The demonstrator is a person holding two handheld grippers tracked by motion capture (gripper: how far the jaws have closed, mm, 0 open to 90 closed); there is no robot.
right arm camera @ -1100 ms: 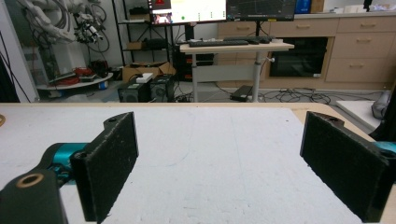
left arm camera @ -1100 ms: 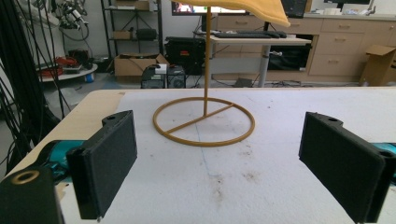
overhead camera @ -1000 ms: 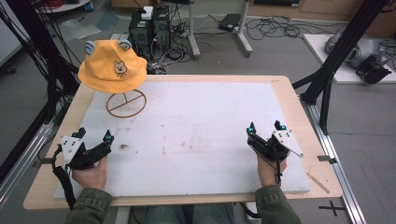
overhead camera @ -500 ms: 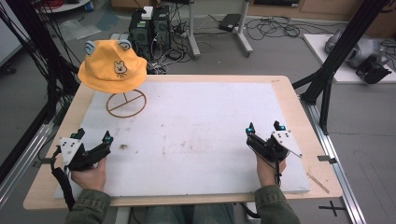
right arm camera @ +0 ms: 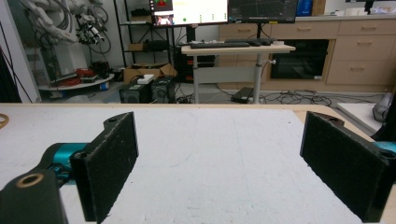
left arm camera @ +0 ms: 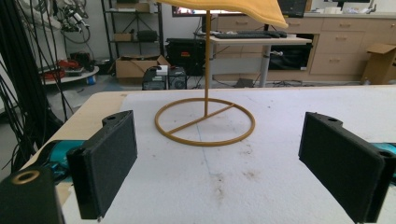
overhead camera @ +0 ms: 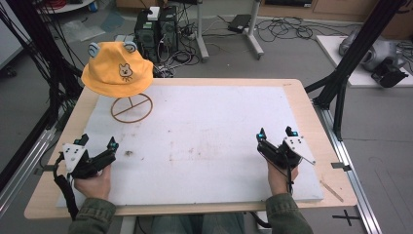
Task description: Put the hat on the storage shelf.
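Note:
A yellow bucket hat (overhead camera: 118,68) with a bear face hangs on a thin brown stand with a ring base (overhead camera: 131,108) at the far left of the white board (overhead camera: 209,131). My left gripper (overhead camera: 97,142) rests near the front left of the board, held by a hand, jaws wide apart and empty. In the left gripper view the ring base (left arm camera: 205,122) lies ahead between the jaws, with the hat's brim (left arm camera: 233,8) above. My right gripper (overhead camera: 275,132) sits at the front right, open and empty.
The white board lies on a wooden table (overhead camera: 311,112). Black frame legs (overhead camera: 341,83) stand at the table's right and left. Computer cases (overhead camera: 156,24), cables and a desk (right arm camera: 238,46) with monitors are beyond the far edge.

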